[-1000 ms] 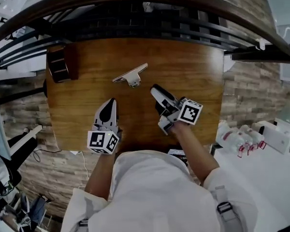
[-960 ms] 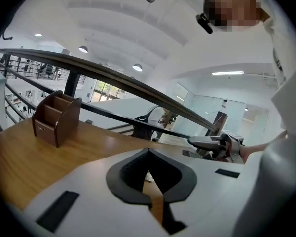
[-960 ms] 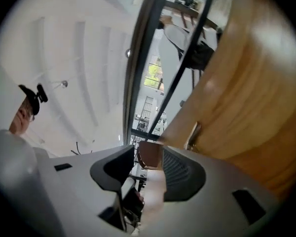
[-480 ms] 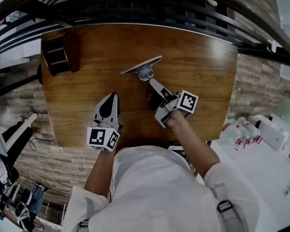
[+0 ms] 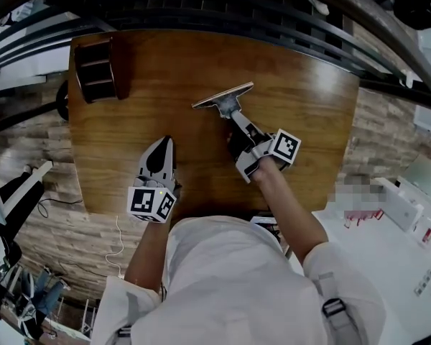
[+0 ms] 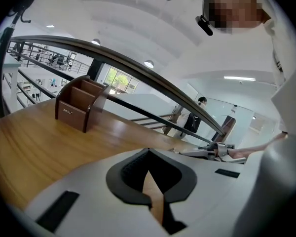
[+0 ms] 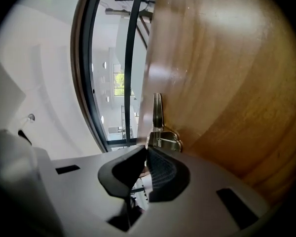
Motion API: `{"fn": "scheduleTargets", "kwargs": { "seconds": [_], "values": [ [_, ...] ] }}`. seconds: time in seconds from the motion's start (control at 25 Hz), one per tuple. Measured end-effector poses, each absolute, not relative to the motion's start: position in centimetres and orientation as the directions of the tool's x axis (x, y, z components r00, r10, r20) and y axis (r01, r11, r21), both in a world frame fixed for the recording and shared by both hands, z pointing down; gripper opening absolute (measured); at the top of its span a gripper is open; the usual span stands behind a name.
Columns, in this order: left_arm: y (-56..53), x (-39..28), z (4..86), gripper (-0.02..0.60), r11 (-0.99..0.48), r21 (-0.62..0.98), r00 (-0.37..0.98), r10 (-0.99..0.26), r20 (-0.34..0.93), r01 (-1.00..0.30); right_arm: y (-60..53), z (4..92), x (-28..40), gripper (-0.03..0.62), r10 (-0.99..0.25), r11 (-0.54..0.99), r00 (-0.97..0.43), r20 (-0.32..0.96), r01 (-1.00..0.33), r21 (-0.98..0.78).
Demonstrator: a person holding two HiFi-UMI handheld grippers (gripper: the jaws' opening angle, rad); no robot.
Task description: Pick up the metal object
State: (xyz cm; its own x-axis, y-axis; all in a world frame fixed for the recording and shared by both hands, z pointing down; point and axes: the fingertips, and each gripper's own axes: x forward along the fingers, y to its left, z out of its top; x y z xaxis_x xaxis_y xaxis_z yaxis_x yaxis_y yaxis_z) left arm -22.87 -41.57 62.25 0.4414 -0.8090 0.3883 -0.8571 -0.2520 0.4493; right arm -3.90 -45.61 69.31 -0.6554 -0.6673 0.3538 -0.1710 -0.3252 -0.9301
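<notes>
The metal object (image 5: 223, 95), a flat plate with a sprung clip at its near end, lies on the wooden table (image 5: 144, 106) right of centre. My right gripper (image 5: 235, 119) reaches to its near end. In the right gripper view the jaws (image 7: 146, 149) are closing, and their pads meet on the thin tab just below the clip (image 7: 164, 141). My left gripper (image 5: 165, 141) rests low near the table's front edge, well left of the object, shut with nothing in it. The left gripper view shows the object (image 6: 207, 152) far to the right.
A brown wooden holder with compartments (image 5: 97, 70) stands at the table's back left corner, also seen in the left gripper view (image 6: 79, 107). A dark curved railing (image 5: 273, 13) runs behind the table's far edge. A brick-pattern floor surrounds the table.
My right gripper has moved forward to the metal object and its jaws have come together on the near end. The left gripper has kept its place.
</notes>
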Motion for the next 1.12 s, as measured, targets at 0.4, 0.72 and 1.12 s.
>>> {"fn": "scheduleTargets", "kwargs": {
  "seconds": [0.4,0.72,1.12],
  "values": [
    [-40.9,-23.8,60.3,0.006,-0.280,0.465,0.460,-0.821,0.339,-0.840,-46.7,65.6,-4.4,0.029,-0.699,-0.198,-0.661,0.272,-0.186,-0.962],
    [-41.6,-24.7,56.0,0.006,-0.378,0.480,0.531,-0.814,0.236,-0.792,-47.5,55.9,-4.3,0.029,-0.755,0.104,-0.645,0.116,-0.293,-0.951],
    [-35.7,-23.5,45.1,0.006,-0.438,0.365,0.499,-0.862,0.088,-0.821,-38.7,39.1,-0.4,0.030,-0.757,0.522,-0.638,-0.141,-0.462,-0.717]
  ]
}}
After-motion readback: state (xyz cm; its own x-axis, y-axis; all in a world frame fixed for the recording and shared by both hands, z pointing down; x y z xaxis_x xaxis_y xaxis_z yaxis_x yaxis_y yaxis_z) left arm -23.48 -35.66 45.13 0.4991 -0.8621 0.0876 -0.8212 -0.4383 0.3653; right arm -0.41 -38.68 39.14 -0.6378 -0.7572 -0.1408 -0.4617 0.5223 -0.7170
